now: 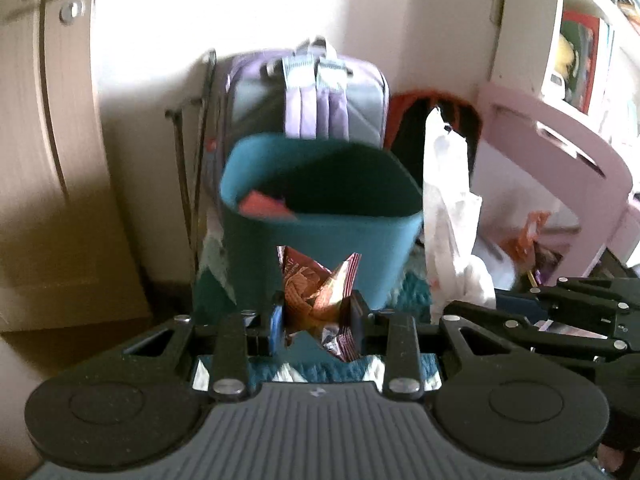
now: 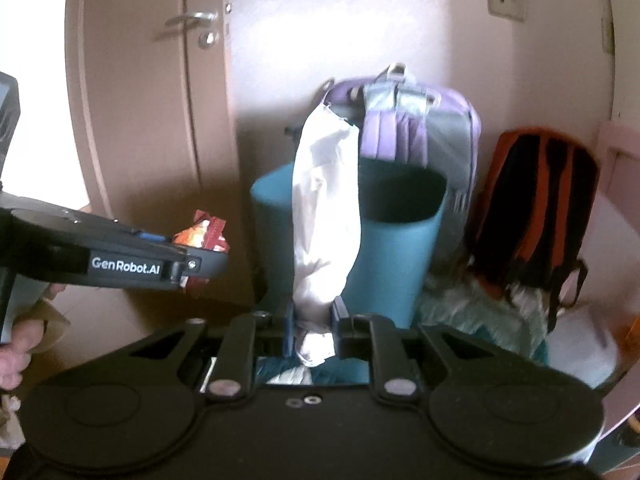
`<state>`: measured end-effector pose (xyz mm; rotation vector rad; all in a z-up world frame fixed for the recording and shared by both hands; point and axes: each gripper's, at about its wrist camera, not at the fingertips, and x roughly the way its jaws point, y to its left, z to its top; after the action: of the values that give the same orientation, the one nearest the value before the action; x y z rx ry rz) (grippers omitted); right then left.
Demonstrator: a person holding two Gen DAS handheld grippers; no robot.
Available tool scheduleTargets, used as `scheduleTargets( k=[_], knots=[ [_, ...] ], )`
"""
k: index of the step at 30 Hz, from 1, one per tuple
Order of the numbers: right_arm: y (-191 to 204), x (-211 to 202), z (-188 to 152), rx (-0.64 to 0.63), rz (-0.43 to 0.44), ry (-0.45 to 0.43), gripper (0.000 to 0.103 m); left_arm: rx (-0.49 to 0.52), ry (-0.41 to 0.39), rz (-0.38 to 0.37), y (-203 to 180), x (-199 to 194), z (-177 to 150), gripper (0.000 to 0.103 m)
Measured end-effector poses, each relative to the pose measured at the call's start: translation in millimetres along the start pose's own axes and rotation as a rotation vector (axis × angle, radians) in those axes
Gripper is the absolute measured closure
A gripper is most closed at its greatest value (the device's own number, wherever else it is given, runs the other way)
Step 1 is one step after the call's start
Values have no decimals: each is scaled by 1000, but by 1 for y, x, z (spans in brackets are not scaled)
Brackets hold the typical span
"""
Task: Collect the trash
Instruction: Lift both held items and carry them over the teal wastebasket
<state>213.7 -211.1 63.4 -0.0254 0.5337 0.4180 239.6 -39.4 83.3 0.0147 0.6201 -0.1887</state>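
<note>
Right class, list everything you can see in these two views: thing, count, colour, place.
Bin: one, teal, centre floor, against the backpacks.
Red scrap: one, inside the bin.
Snack wrapper: one, red-orange, clamped in left tongs.
Plastic bag: one, white, clamped in right tongs.
Backpack: one, lilac and grey, behind the bin.
Second backpack: one, black and orange, right of the bin.
Door: one, beige, left, silver handle.
Wall switch: one, cream, upper right.
Shelves: white, far right.
Left tongs: black.
Right tongs: black.
Hand: lower left edge.
</note>
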Motion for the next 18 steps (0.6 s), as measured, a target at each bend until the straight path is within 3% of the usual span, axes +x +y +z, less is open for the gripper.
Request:
scheduleTargets(
  k=[10,18],
  knots=[
    [-22,19,74,-7,-56,-8,86,28,-57,63,-9,21,77,71],
    [-41,59,104,-10,-99,21,86,61,-7,113,-10,68,114,71]
  ],
)
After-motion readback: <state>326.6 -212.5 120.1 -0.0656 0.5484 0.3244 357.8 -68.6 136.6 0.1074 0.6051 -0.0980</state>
